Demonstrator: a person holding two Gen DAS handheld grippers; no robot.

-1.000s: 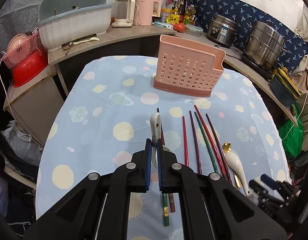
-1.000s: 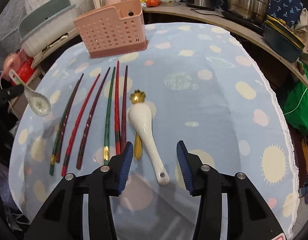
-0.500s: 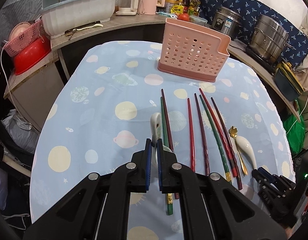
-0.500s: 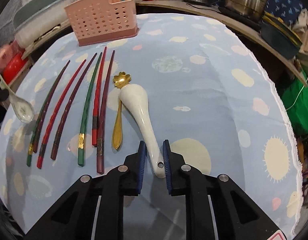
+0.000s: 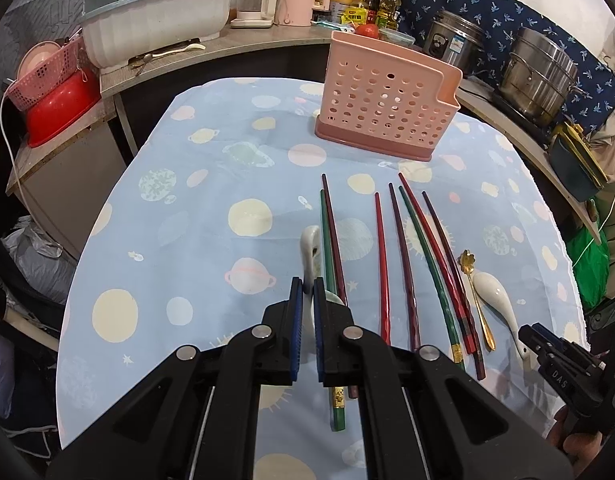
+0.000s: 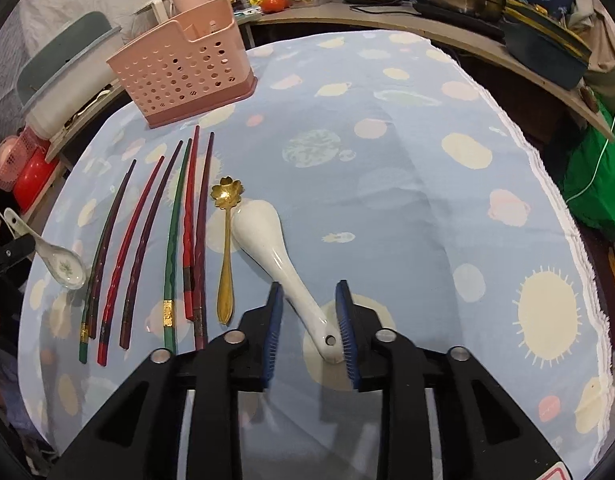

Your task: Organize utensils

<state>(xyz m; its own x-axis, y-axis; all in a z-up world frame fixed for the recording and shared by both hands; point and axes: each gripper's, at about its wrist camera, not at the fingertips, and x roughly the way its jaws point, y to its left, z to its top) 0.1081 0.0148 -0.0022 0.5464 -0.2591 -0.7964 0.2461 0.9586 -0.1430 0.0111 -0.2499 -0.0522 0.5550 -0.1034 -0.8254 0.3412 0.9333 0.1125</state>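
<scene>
Since half a second ago the right gripper (image 6: 309,328) has parted its blue pads from a near-closed pinch to a wide gap, and the plain white ceramic spoon (image 6: 273,248) that lay straight between them now lies slanted across that gap. Its handle end with the small hole touches or nearly touches the right-hand pad; the left-hand pad stands clear of it. The spoon rests on the blue planet-print tablecloth (image 6: 407,184), not lifted.

The left gripper (image 5: 305,312) is unchanged: clamped on the handle of a second white ceramic spoon with a green leaf motif (image 6: 61,266), held above the cloth at the left end of the chopstick row.

Governing relation: the plain spoon's long axis runs from the right gripper's right pad forward and to the left, bowl away from the gripper, beside the gold flower-bowl teaspoon (image 6: 226,248). The axis is oblique to the pads, so a closing pinch would, in my judgement, meet the handle off-square and might swivel it. The right gripper is plainly the nearer one.

The pink perforated plastic utensil caddy (image 6: 183,68) stands at the far left of the cloth, beyond the tips of the lacquered red, green and maroon chopsticks (image 6: 179,232), well apart from both spoons. No utensil is visible in it.
</scene>
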